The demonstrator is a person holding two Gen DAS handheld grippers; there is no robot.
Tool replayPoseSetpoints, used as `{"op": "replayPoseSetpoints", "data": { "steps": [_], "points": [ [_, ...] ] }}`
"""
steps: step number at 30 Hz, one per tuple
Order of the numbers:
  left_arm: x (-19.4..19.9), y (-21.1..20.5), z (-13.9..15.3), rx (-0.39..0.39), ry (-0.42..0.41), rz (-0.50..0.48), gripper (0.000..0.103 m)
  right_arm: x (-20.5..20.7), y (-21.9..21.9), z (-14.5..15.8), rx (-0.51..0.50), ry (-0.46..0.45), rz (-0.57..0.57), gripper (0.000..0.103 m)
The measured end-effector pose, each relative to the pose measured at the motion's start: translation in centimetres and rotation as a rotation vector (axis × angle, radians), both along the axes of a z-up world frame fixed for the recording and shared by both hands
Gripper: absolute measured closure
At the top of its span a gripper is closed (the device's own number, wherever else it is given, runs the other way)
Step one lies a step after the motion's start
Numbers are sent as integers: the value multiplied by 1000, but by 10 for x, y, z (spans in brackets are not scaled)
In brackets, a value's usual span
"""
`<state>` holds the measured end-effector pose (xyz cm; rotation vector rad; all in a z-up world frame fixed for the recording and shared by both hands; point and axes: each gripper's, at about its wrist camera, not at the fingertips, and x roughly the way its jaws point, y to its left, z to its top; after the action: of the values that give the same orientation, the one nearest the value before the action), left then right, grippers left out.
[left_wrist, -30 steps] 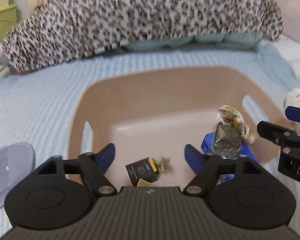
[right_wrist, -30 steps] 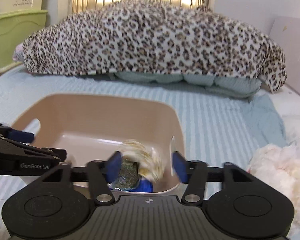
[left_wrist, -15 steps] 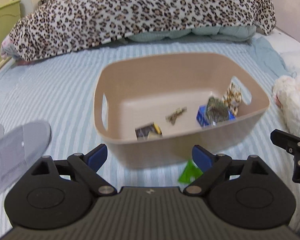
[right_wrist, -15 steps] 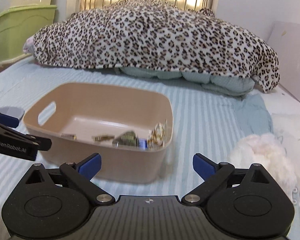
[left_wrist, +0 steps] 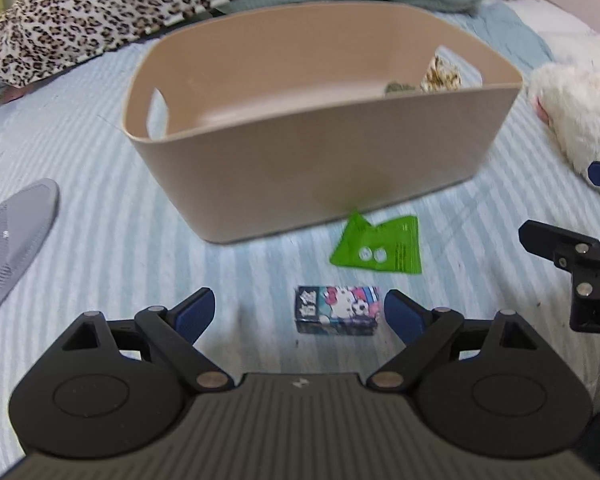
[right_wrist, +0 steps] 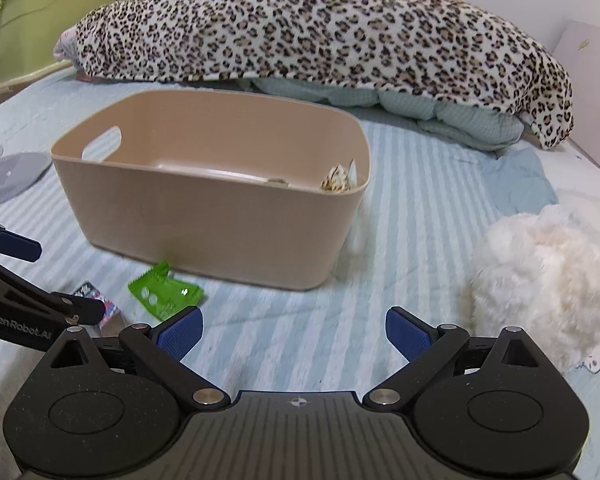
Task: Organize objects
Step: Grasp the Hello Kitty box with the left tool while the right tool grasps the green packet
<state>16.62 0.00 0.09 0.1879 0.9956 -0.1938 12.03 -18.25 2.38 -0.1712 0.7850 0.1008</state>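
A beige bin (left_wrist: 320,156) stands on the striped bed and holds a patterned wrapper (left_wrist: 442,76) and a dark packet at its right end; it also shows in the right wrist view (right_wrist: 204,216). A green packet (left_wrist: 378,248) and a small cartoon-printed box (left_wrist: 338,308) lie on the bed in front of the bin. My left gripper (left_wrist: 300,316) is open and empty, with the box between its fingers. My right gripper (right_wrist: 294,334) is open and empty over bare bedding, right of the green packet (right_wrist: 164,292) and the box (right_wrist: 96,304).
A white plush toy (right_wrist: 540,272) lies right of the bin. A grey slipper (left_wrist: 12,236) lies at the left. A leopard-print blanket (right_wrist: 320,28) is heaped behind the bin, and a green crate (right_wrist: 40,12) stands at the far left.
Both grippers have pulled back and down from over the bin to the bed in front of it. The right gripper let a wrapper go into the bin. The box and green packet have come into view.
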Motion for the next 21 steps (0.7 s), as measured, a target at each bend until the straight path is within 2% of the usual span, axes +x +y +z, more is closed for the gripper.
{"op": "replayPoseSetpoints", "data": {
  "steps": [8, 15, 21],
  "points": [
    [12, -3, -28, -19, 55, 10, 11, 5, 9, -21, -11, 44, 21, 3],
    [23, 22, -38, -49, 57, 57, 11, 14, 34, -40, -46, 73, 90, 3],
    [32, 47, -40, -68, 44, 80, 11, 28, 49, -56, -23, 107, 124, 3]
  ]
}}
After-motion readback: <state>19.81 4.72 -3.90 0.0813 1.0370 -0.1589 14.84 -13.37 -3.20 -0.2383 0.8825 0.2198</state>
